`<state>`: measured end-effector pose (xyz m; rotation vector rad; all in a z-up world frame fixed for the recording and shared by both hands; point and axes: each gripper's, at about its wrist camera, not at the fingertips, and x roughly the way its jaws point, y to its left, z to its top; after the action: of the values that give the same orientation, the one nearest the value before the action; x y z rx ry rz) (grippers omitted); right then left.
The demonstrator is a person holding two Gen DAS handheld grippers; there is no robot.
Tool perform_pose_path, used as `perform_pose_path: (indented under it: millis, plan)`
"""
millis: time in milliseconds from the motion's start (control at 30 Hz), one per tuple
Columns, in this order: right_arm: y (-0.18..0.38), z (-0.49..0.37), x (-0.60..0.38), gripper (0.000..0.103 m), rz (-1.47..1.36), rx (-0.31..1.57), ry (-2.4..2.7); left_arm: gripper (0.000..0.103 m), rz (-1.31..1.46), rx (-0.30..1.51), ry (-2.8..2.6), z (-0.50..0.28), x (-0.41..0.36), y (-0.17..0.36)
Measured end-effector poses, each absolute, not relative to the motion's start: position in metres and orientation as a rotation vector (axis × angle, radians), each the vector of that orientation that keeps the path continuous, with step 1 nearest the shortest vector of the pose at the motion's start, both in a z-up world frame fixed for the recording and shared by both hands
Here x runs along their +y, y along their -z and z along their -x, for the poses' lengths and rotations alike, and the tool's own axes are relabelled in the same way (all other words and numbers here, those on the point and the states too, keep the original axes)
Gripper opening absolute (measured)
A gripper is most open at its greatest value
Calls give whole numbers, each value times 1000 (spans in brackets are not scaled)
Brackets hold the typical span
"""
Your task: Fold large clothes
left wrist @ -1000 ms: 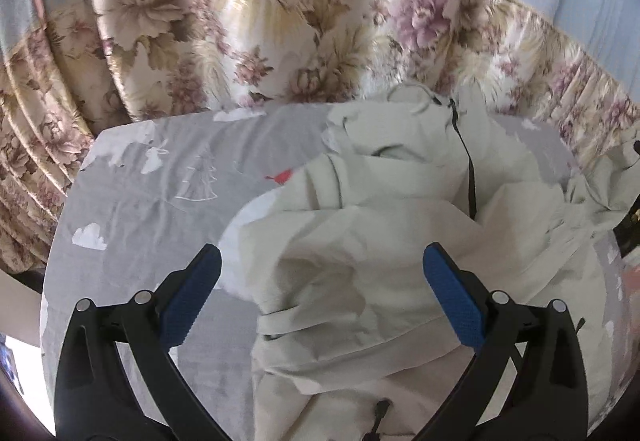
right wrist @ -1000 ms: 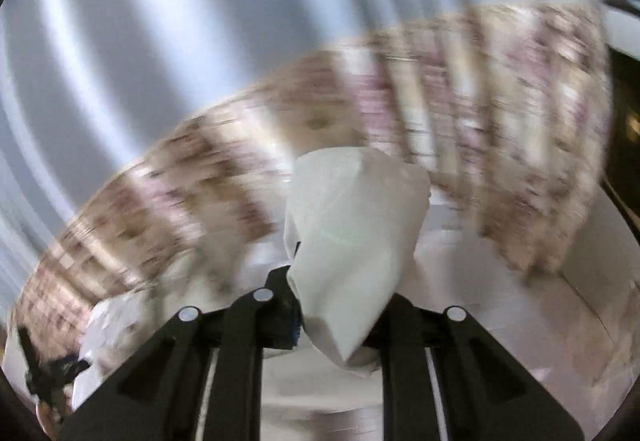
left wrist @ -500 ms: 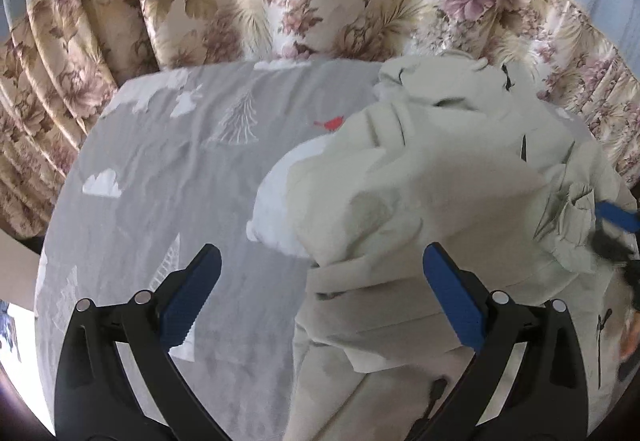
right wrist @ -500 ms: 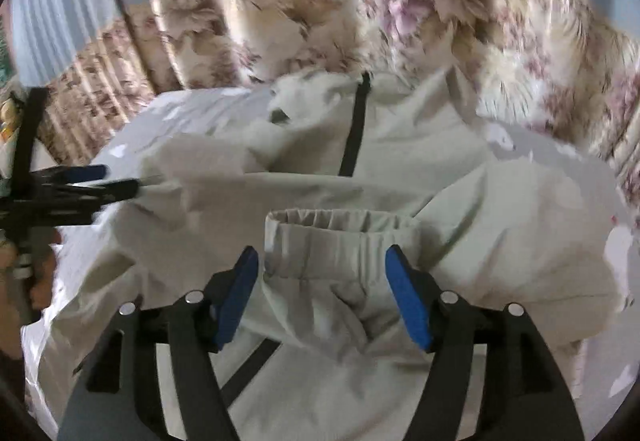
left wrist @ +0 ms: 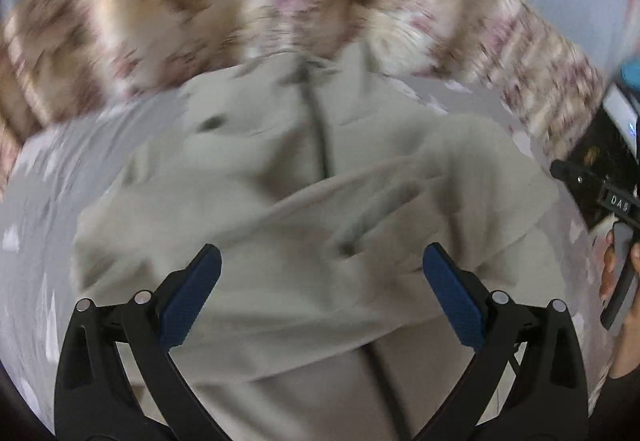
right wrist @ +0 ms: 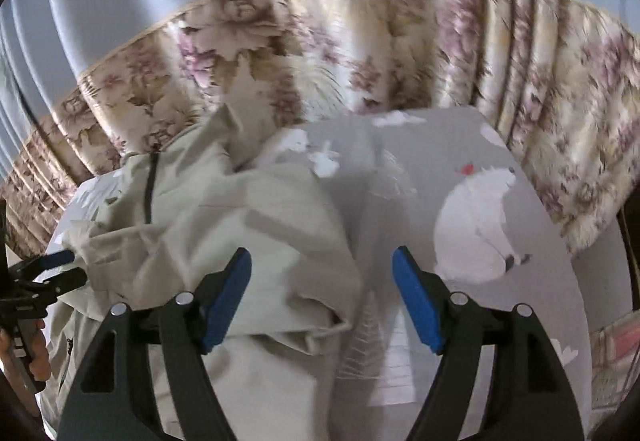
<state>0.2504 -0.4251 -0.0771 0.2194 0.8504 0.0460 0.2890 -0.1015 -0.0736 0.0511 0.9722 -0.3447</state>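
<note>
**Desk:** What fills the frame, biggest first?

**Photographer:** A grey bedsheet printed with white polar bears and trees (right wrist: 472,341), spread flat, with a pleated cream floral curtain (right wrist: 328,41) hanging behind it from nine round to three o'clock. On the sheet lies a pale beige zip-front jacket of thin fabric (left wrist: 280,209), front up, its dark zipper (left wrist: 322,145) running towards twelve o'clock. One sleeve is folded across the chest. In the right wrist view the jacket sits from nine to six o'clock, and a white bear print (right wrist: 476,221) lies bare at three.

**Desk:** Any containers?

**Photographer:** No box, basket or bin shows in either view; the sheet alone carries the jacket.

**Desk:** And the tongs?

**Photographer:** The left gripper, black with blue pads (left wrist: 322,297), is spread wide above the jacket's lower chest, released, nothing between its pads. That view is badly motion-blurred. The right gripper (right wrist: 322,301) has its jaws opening; it hangs over the jacket's edge at six o'clock, with folded cloth below the gap and neither pad pressing on it. Its left pad (right wrist: 228,297) overlaps the fabric in view; the right pad (right wrist: 416,301) is over bare sheet. A hand (left wrist: 622,305) grips the right tool's handle at three o'clock in the left view.
</note>
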Motion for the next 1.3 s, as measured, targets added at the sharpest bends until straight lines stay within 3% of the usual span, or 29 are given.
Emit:
perform_pose_path:
  millis: [33, 100, 133, 167, 333, 500, 533, 600, 633, 667, 833, 1067, 1167, 1200, 1233, 1267, 1300]
  plan:
    - [81, -249, -428, 74, -227, 853, -47, 98, -82, 994, 357, -293, -114, 77]
    - [87, -248, -428, 74, -239, 853, -57, 64, -126, 1060, 378, -303, -136, 87]
    - [88, -248, -427, 74, -242, 853, -63, 26, -131, 1092, 394, -306, -142, 92]
    - [90, -245, -423, 74, -242, 850, -64, 10, -136, 1103, 387, -308, -145, 93]
    - [81, -242, -413, 74, -249, 821, -74, 7, 37, 1028, 399, -310, -100, 65]
    - [59, -241, -387, 74, -225, 771, -114, 7, 290, 729, 340, -267, 19, 12]
    - [57, -241, -379, 74, -212, 773, -126, 11, 312, 727, 298, -262, 40, 17]
    - [55, -245, -367, 74, -189, 782, -137, 39, 294, 828, 214, -264, 78, 44]
    - [55, -247, -361, 74, -175, 788, -137, 69, 292, 882, 159, -263, 96, 61]
    - [56, -251, -355, 74, -156, 798, -138, 80, 307, 918, 90, -258, 118, 77]
    - [65, -271, -343, 74, -143, 852, -137, 86, 411, 931, 21, -243, 165, 89]
    - [84, -287, -342, 74, -135, 895, -108, 92, 186, 905, 186, -263, 76, 69]
    - [95, -289, -345, 74, -162, 913, -125, 89, 95, 920, 184, -282, 37, 75]
    - [98, -289, -345, 74, -166, 914, -133, 81, 87, 921, 178, -287, 31, 78]
    - [99, -288, -345, 73, -166, 912, -141, 50, 91, 931, 180, -294, 27, 81]
    - [101, -288, -345, 72, -162, 913, -151, 42, 102, 958, 184, -303, 25, 86]
    - [103, -287, -343, 56, -154, 917, -166, 41, 119, 971, 172, -311, 27, 90]
